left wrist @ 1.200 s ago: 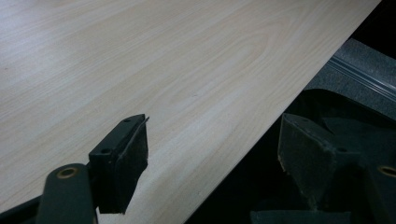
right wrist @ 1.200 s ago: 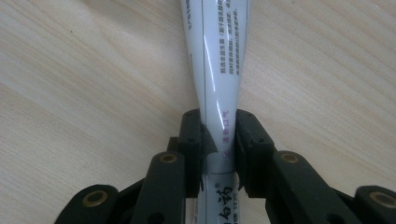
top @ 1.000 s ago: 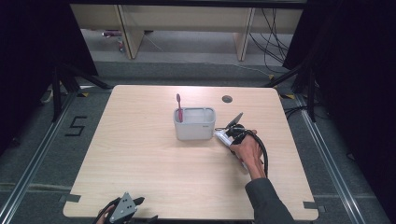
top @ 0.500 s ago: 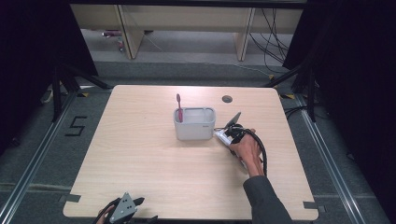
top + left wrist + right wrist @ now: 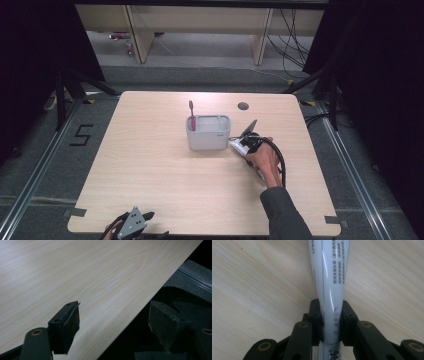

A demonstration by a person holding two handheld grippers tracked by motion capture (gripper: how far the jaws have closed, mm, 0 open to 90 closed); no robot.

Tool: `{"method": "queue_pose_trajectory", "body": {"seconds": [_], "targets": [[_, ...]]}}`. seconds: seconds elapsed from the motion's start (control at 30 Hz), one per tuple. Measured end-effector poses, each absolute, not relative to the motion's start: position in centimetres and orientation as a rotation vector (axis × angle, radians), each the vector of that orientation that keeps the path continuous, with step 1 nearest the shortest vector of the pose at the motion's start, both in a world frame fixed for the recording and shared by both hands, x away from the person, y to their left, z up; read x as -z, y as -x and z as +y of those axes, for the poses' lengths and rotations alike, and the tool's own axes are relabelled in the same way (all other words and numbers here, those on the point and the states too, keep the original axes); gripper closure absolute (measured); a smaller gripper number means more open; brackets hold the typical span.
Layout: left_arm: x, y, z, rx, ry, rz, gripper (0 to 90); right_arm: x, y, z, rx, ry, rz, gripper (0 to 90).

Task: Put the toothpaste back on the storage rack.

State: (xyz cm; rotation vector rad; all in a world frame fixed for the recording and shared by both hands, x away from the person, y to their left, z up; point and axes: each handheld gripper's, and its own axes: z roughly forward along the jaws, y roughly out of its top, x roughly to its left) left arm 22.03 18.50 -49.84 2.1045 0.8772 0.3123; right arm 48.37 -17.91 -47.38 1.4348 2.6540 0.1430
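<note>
Where the high view's bottom edge cuts in, left gripper (image 5: 131,225) sits at lower left of frame, just off the table's (image 5: 150,165) near edge, grey plate on top, hand behind it. Left gripper view: jaws spread wide, nothing between them; one pad (image 5: 72,323) hangs over the light wood top, the other over the dark gap past the table edge at right of frame. Further up, right of centre in the high view, a dark sleeve (image 5: 282,215) runs in from the bottom and the hand (image 5: 262,159) holds the right gripper (image 5: 248,140), black cable looping beside the wrist. Right gripper view: jaws clamped on a white tube (image 5: 329,285), pads pressed to both its sides near the bottom of frame; tube runs up out of the top edge over the wood, printed text down its length, too small to read fully. In the high view the tube (image 5: 238,145) is a pale strip at the gripper tip, just right of a grey holder (image 5: 208,134) at frame centre; touching or not, can't tell. A pink toothbrush (image 5: 191,114) stands upright in the holder's left end. Beyond, a round hole (image 5: 243,106) near the table's far edge.
</note>
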Motion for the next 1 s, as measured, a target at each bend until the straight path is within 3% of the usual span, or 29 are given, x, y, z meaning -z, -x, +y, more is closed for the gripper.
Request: {"method": "queue_pose_trajectory", "body": {"seconds": [0.43,1.0], "targets": [[49.9,-22.0,18.4,-0.310,-2.084,0.886,24.6,46.1,-48.2,-18.9,-0.213,-1.461,2.642,75.6],[50.0,-22.1,18.4,-0.319,-2.093,0.877,24.6,42.5,-47.2,-22.1,-0.577,-1.474,2.513,75.5]]}}
